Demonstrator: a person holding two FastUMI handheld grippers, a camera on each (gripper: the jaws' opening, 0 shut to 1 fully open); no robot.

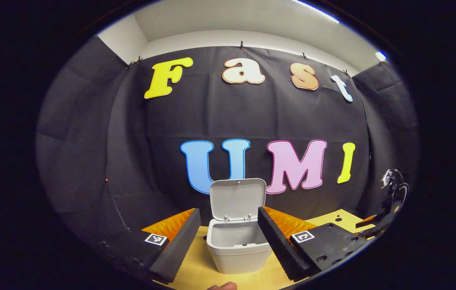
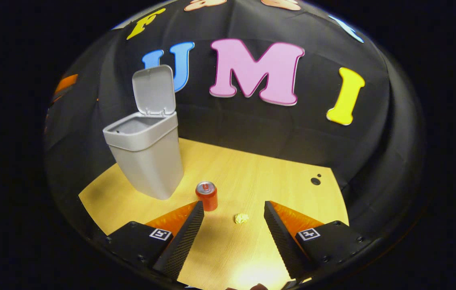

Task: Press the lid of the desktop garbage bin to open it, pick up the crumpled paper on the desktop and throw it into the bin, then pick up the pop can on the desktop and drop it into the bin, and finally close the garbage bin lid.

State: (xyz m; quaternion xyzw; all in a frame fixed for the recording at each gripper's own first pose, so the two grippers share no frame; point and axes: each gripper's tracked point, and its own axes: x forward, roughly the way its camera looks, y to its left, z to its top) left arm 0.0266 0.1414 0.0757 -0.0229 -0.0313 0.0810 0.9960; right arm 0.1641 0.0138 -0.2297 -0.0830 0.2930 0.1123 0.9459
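The grey desktop bin (image 1: 239, 249) stands on the wooden desk with its lid (image 1: 237, 199) flipped up. My left gripper (image 1: 229, 215) is open, its fingers either side of the bin's mouth, near it. In the right gripper view the same bin (image 2: 147, 157) stands at the left, lid (image 2: 154, 90) upright. A red pop can (image 2: 206, 195) stands upright just right of the bin. A small crumpled yellow paper (image 2: 242, 218) lies on the desk. My right gripper (image 2: 234, 205) is open above the desk, the paper between its fingertips but farther off.
The wooden desk (image 2: 260, 173) ends at the black cloth wall behind. Two small dark holes (image 2: 315, 180) mark the desk's far right. The other gripper (image 1: 388, 201) shows at the right edge of the left gripper view.
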